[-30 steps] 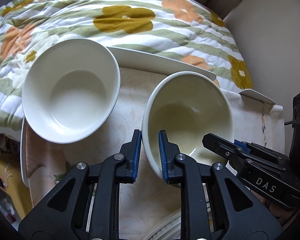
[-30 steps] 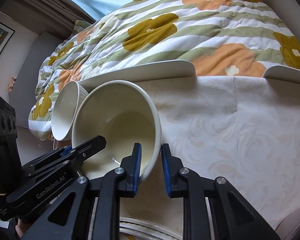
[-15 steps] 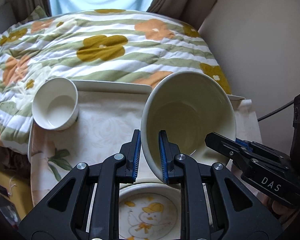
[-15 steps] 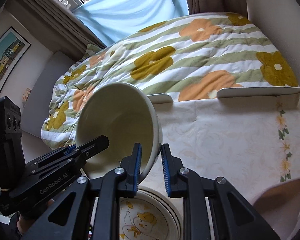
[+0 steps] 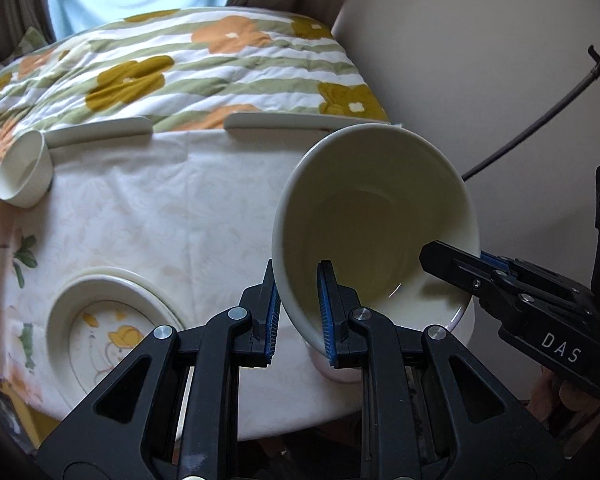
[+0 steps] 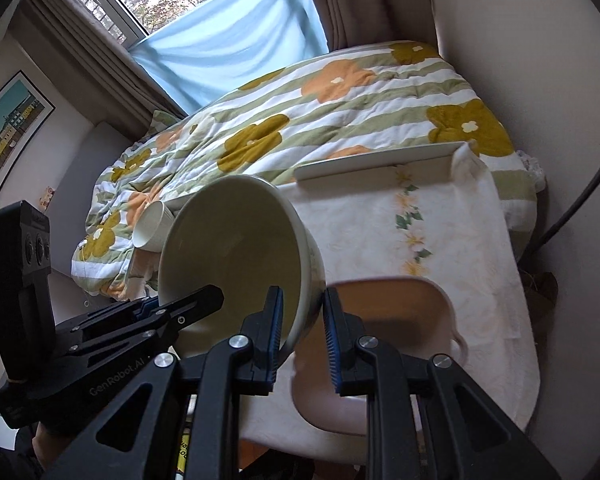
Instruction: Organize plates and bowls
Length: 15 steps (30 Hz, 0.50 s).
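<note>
A large cream bowl is held tilted in the air by both grippers. My left gripper is shut on its left rim. My right gripper is shut on its right rim and shows in the left wrist view. In the right wrist view the bowl hangs just above a pale pink handled bowl at the table's near right. A plate with a cartoon print lies at the near left. A small white cup stands at the far left corner.
The table wears a cream floral cloth with raised white rails at its far edge. A flowered quilt covers the bed behind. A wall and a black cable are at the right.
Both grippers have carried the bowl back and to the right, away from the small cup, to above the pink bowl. The printed plate now lies at the left.
</note>
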Tool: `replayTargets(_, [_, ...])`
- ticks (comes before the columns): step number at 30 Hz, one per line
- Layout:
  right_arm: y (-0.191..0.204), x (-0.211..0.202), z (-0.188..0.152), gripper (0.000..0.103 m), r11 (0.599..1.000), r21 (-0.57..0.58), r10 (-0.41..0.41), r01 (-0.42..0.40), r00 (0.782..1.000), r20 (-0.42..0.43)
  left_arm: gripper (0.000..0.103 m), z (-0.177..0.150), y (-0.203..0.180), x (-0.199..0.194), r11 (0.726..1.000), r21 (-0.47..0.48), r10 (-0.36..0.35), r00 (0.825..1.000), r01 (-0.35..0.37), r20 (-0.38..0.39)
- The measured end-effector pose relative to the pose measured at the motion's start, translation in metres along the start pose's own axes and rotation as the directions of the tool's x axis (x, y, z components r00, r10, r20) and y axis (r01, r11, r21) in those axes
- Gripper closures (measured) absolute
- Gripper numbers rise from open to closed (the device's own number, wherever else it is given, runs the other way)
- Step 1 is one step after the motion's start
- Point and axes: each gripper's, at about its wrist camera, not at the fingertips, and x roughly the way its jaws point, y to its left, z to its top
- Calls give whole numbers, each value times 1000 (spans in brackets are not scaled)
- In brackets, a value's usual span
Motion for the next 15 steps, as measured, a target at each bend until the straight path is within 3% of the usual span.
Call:
replayTargets(8, [-45, 12, -33, 84, 996, 81, -36, 41, 997, -65, 87, -26, -34, 50, 996, 90, 14, 990, -1, -142])
replayTargets(15, [-66, 32, -50, 85, 985, 158, -50, 67, 992, -112, 87, -26, -42, 82, 983, 182, 55, 976, -16, -209])
